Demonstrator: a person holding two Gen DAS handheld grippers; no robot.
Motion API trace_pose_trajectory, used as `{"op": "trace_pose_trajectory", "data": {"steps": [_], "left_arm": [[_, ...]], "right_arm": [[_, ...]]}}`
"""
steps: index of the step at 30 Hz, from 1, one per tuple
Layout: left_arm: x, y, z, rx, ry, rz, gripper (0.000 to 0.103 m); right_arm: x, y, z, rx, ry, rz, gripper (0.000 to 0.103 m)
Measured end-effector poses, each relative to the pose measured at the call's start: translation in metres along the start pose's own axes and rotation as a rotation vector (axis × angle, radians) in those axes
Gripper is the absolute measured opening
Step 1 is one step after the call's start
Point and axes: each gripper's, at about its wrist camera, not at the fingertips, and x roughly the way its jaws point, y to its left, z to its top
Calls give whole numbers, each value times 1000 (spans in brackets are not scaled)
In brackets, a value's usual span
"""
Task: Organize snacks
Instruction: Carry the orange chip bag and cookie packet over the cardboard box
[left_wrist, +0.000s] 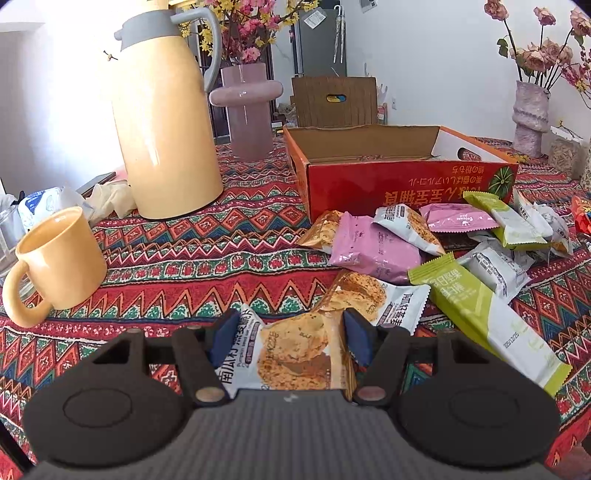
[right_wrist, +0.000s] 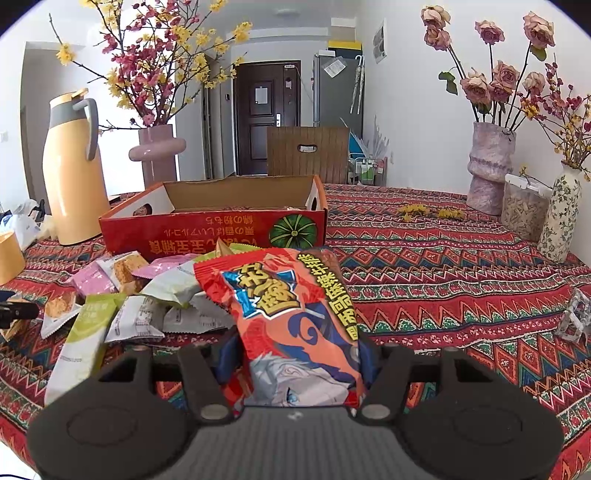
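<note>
My left gripper (left_wrist: 291, 328) is shut on a white and orange biscuit packet (left_wrist: 295, 354); its blue pads (left_wrist: 225, 334) press the packet's two sides just above the patterned tablecloth. In the right wrist view my right gripper (right_wrist: 299, 350) is shut on a red snack packet (right_wrist: 288, 306) that stands upright between the fingers. An open red cardboard box (left_wrist: 369, 184) (right_wrist: 207, 229) sits beyond both grippers. Loose pink, green and white snack packets (left_wrist: 443, 240) (right_wrist: 140, 295) lie piled in front of the box.
A yellow thermos jug (left_wrist: 166, 129) and a yellow mug (left_wrist: 55, 258) stand at the left, with a pink vase (left_wrist: 245, 107) behind. At the right stand a tall purple vase (right_wrist: 489, 166), a jar (right_wrist: 522, 210) and a floral vase (right_wrist: 559, 218). A wooden chair back (right_wrist: 306, 155) rises behind the box.
</note>
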Motion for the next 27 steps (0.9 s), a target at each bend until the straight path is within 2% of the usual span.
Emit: {"op": "trace_pose_trajectory", "data": {"steps": [13,27], "left_arm": [[-14,-10,21,-42,-90,-3,63],[-10,-29,64,-132,-167,-17,63]], "right_arm": [[1,0,13,-2,-38,9,61],[20,2,47,14,-94,40,61]]}}
